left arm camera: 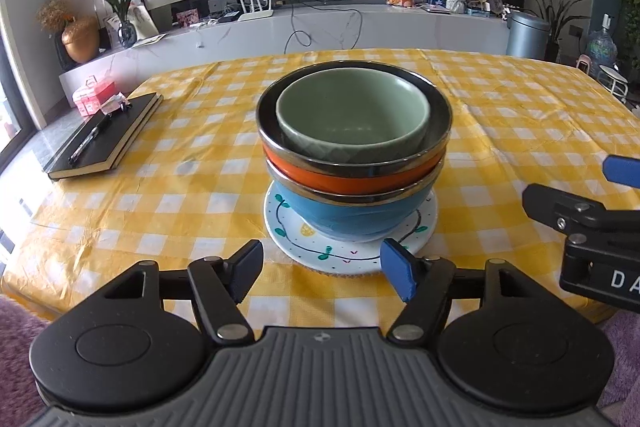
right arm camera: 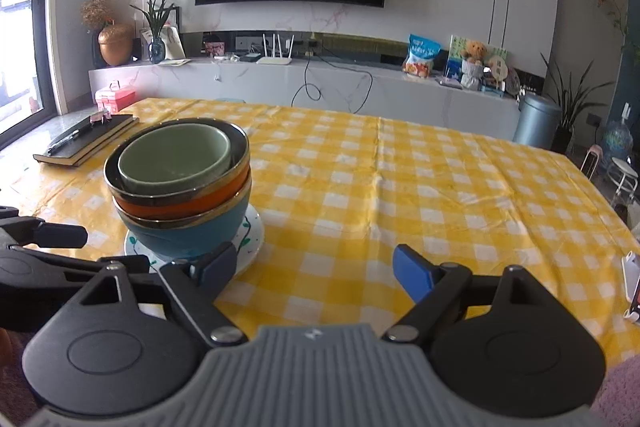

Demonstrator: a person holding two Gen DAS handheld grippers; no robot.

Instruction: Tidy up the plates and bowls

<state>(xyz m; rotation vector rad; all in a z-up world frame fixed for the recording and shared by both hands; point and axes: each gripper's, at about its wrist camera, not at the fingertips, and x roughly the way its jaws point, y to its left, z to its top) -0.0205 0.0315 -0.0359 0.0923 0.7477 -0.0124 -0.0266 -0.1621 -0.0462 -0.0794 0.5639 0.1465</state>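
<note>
A green bowl (left arm camera: 352,115) sits inside an orange bowl (left arm camera: 344,179), which sits in a blue bowl (left arm camera: 352,219), all on a white patterned plate (left arm camera: 292,231) in the middle of the table. My left gripper (left arm camera: 322,273) is open and empty, just in front of the plate. The right gripper also shows at the right edge of the left wrist view (left arm camera: 584,195). In the right wrist view the stack stands at the left: green bowl (right arm camera: 172,159), orange bowl (right arm camera: 180,207), blue bowl (right arm camera: 188,235), plate (right arm camera: 252,239). My right gripper (right arm camera: 316,273) is open and empty, to the right of the stack.
A yellow checked tablecloth (left arm camera: 500,131) covers the table. A black notebook with a pen (left arm camera: 104,139) lies at the left, also in the right wrist view (right arm camera: 88,141). A small white object (right arm camera: 632,283) lies at the right table edge. A TV counter stands behind.
</note>
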